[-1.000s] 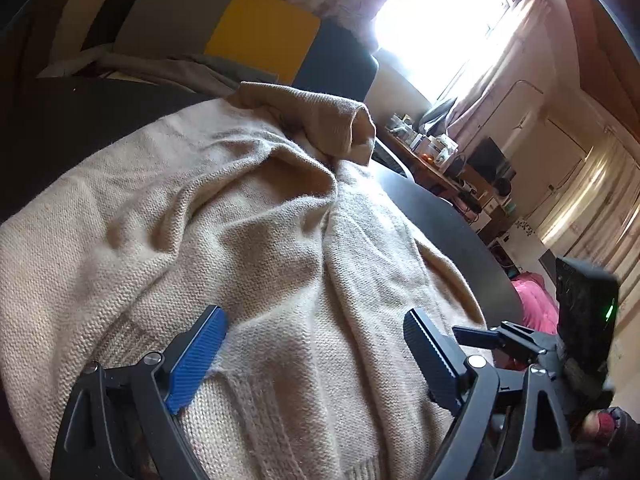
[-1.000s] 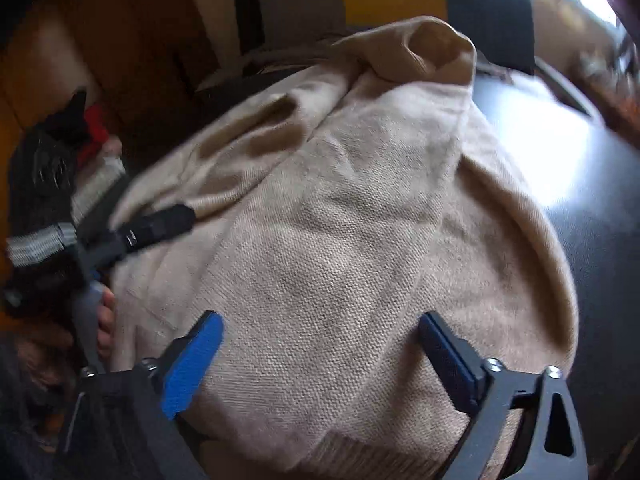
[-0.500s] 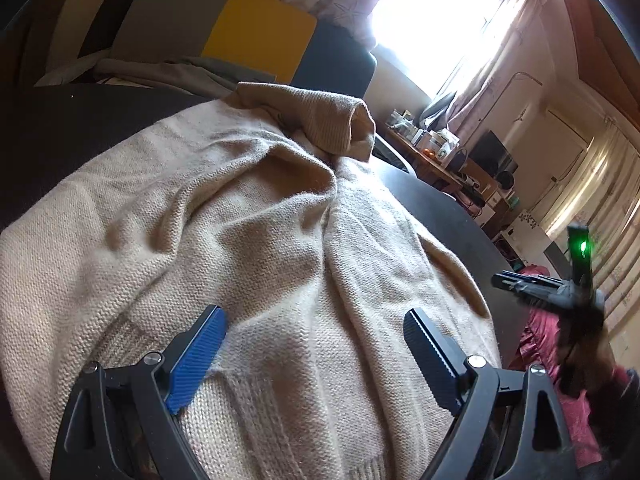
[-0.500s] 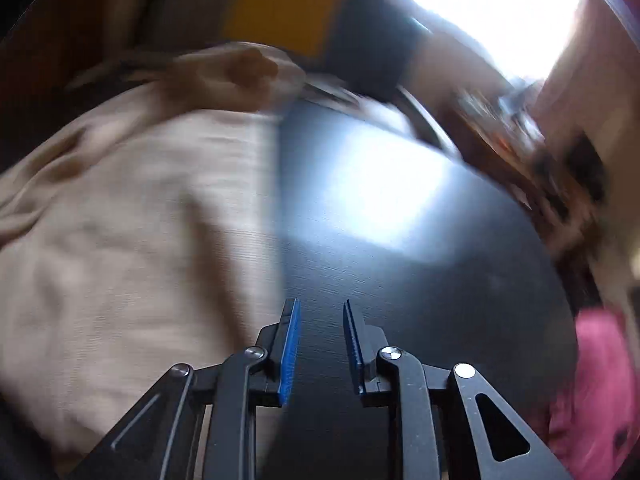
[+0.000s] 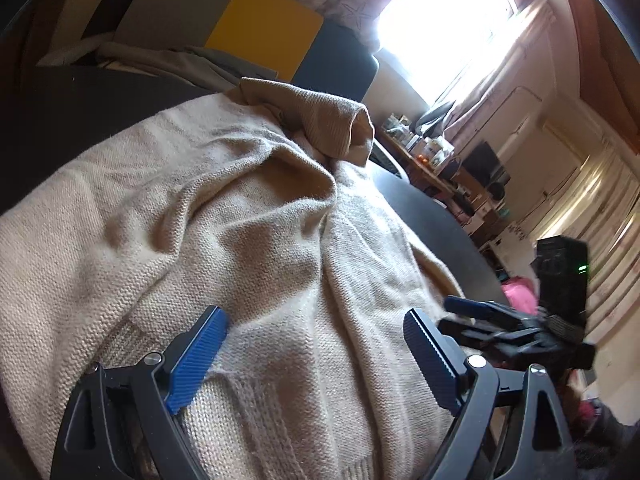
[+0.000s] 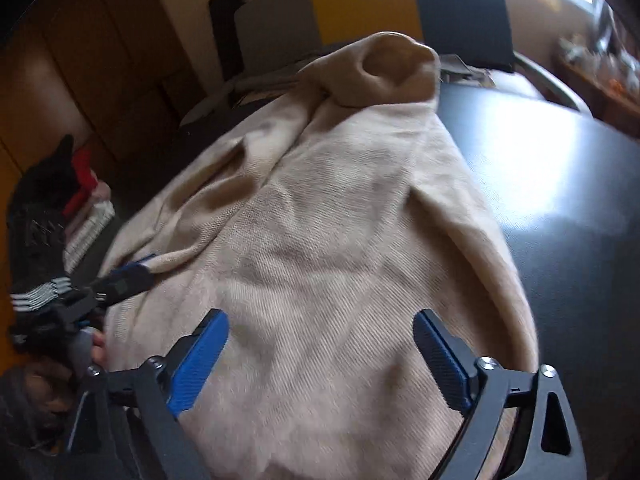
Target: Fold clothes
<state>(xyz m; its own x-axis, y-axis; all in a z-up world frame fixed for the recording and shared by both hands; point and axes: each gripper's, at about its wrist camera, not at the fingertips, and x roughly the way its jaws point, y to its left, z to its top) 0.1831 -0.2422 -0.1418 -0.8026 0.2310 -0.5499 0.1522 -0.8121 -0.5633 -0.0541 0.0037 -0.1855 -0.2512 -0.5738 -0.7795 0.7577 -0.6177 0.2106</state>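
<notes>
A beige knitted sweater (image 5: 248, 240) lies rumpled on a dark round table (image 5: 436, 224), with its rolled collar or cuff (image 5: 340, 128) standing up at the far end. My left gripper (image 5: 316, 344) hovers open over the ribbed hem, with nothing pinched between its blue pads. In the right wrist view the same sweater (image 6: 340, 220) fills the middle. My right gripper (image 6: 320, 356) is over its near right part with jaws opening wide and only cloth beneath them. The left gripper (image 6: 120, 284) shows at the sweater's left edge, held by a hand (image 6: 96, 348).
A chair back (image 5: 248, 28) in grey, yellow and blue stands behind the table. Bare glossy tabletop (image 6: 560, 168) lies right of the sweater. A cluttered desk (image 5: 432, 156) and a bright window are at the far right. Folded clothes (image 6: 80, 200) are piled at the left.
Half a second ago the right gripper was nearly shut over bare table to the right. It is now back over the sweater with jaws wide. The left gripper has stayed put.
</notes>
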